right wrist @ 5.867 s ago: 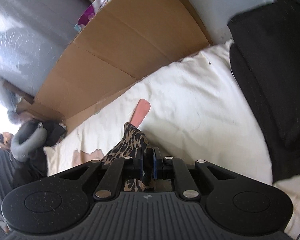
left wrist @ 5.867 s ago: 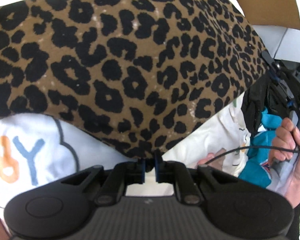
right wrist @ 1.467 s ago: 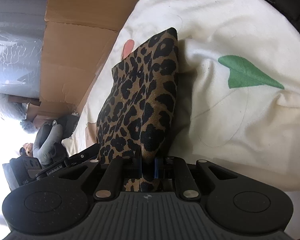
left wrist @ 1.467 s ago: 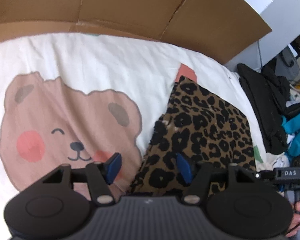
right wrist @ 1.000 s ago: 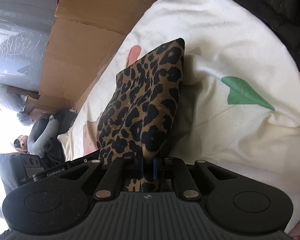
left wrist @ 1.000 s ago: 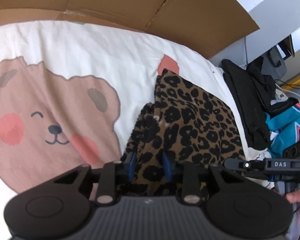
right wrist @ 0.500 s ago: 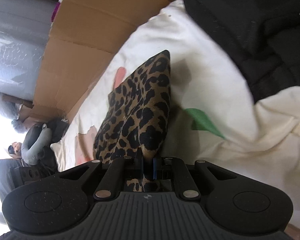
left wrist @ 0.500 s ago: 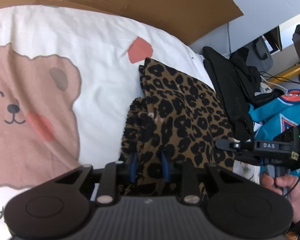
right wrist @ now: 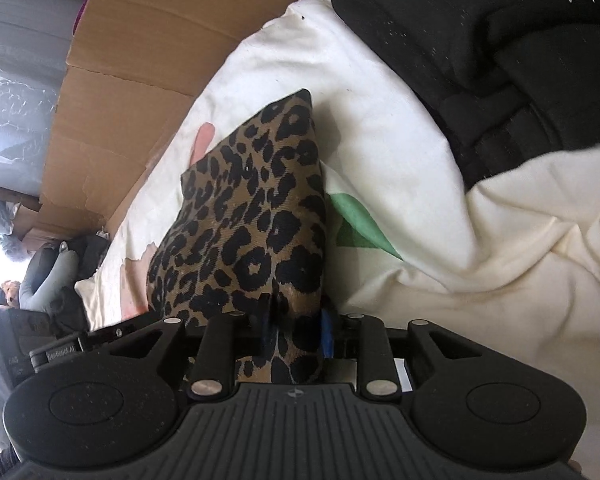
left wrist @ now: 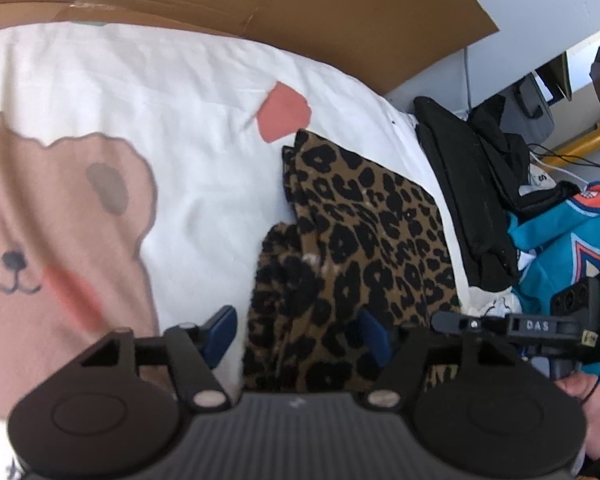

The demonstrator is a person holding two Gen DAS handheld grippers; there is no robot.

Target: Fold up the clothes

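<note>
The folded leopard-print garment (left wrist: 364,236) lies on the white bear-print sheet (left wrist: 148,120), beside the black clothes (left wrist: 472,200), as the left gripper (left wrist: 296,330) spreads wide around its near edge and the right gripper (right wrist: 296,332) is opening, fabric between its pads.

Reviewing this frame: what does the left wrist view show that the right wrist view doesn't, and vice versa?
Left wrist only: a pink bear face print on the white sheet, and a teal jersey. Right wrist only: a green leaf print and clear plastic wrap. Both: the folded leopard-print garment lying on the white sheet, brown cardboard and a black garment pile. Each gripper's jaws are opening, the cloth's edge between them.
</note>
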